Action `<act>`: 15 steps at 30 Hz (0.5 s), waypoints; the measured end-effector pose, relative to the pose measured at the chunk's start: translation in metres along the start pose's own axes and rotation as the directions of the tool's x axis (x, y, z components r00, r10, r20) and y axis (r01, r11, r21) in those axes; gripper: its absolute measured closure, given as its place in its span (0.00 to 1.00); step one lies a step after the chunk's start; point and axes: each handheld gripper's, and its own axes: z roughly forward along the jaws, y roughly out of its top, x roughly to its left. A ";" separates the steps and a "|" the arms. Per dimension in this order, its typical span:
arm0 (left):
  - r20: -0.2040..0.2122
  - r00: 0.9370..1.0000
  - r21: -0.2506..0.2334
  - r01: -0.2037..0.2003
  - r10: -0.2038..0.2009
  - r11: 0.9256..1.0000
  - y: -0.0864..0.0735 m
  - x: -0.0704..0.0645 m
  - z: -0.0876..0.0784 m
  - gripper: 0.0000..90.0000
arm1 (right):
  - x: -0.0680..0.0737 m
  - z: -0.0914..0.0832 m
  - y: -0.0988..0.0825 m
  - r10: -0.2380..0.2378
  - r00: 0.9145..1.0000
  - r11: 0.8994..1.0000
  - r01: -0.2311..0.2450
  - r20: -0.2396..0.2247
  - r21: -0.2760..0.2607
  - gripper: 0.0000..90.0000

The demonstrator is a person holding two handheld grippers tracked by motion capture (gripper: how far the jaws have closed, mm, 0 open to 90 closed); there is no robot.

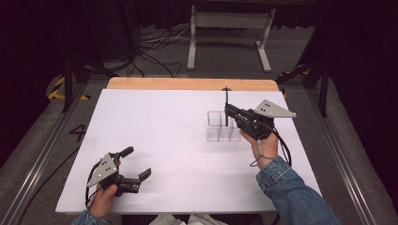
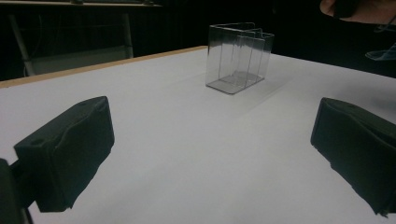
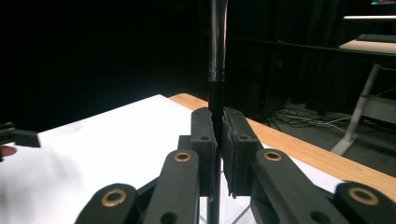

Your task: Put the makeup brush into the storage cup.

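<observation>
Right gripper [image 1: 228, 110] fingers clamped on black stick [image 1: 225, 101] above clear organizer [image 1: 219, 126]; left gripper [image 1: 136, 162] fingers wide.

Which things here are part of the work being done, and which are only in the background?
Part of the work:
- thin black stick, held upright
- clear plastic box with compartments
- right tool, shut on the stick above the box

Not part of it:
- left tool, open and holding nothing
- white table top
- grey metal stand and loose cables on the floor behind the table
</observation>
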 end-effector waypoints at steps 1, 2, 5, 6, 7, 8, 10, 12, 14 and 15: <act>0.000 1.000 0.000 0.000 0.000 1.000 0.000 0.000 0.000 0.00 | 0.000 0.000 0.000 0.000 1.000 1.000 0.000 0.000 0.000 0.93; 0.000 1.000 0.000 0.000 0.000 1.000 0.000 0.000 0.000 0.00 | -0.001 0.000 0.000 0.002 1.000 1.000 -0.002 0.007 -0.003 0.93; -0.001 1.000 0.001 0.002 -0.002 1.000 0.000 0.000 0.000 0.00 | -0.004 -0.001 -0.001 0.012 0.999 1.000 -0.012 0.037 -0.012 0.93; -0.001 1.000 -0.001 0.002 -0.002 1.000 0.000 0.000 0.000 0.00 | -0.005 -0.002 -0.001 0.009 0.999 1.000 -0.009 0.044 -0.012 0.93; -0.001 1.000 -0.001 0.001 -0.001 1.000 0.000 0.000 0.000 0.00 | -0.006 -0.002 -0.001 0.007 0.999 1.000 -0.006 0.051 -0.017 0.93; 0.000 1.000 0.002 0.000 0.000 1.000 0.000 0.000 0.000 0.00 | -0.006 -0.002 -0.001 0.007 0.998 1.000 -0.006 0.057 -0.017 0.93; -0.001 1.000 -0.001 0.007 -0.007 1.000 0.000 0.000 0.000 0.00 | -0.008 -0.003 0.000 0.009 0.997 1.000 -0.007 0.072 -0.018 0.93; 0.000 1.000 -0.001 0.007 -0.007 1.000 0.000 0.000 0.001 0.00 | -0.009 -0.003 -0.001 0.011 0.996 1.000 -0.009 0.087 -0.021 0.93; -0.001 1.000 -0.003 0.007 -0.007 1.000 0.000 0.000 0.001 0.00 | -0.010 -0.002 -0.001 0.021 0.994 1.000 -0.019 0.108 -0.017 0.93; -0.001 1.000 -0.003 0.007 -0.007 1.000 0.000 0.000 0.001 0.00 | -0.010 -0.002 -0.002 0.021 0.993 1.000 -0.020 0.114 -0.014 0.93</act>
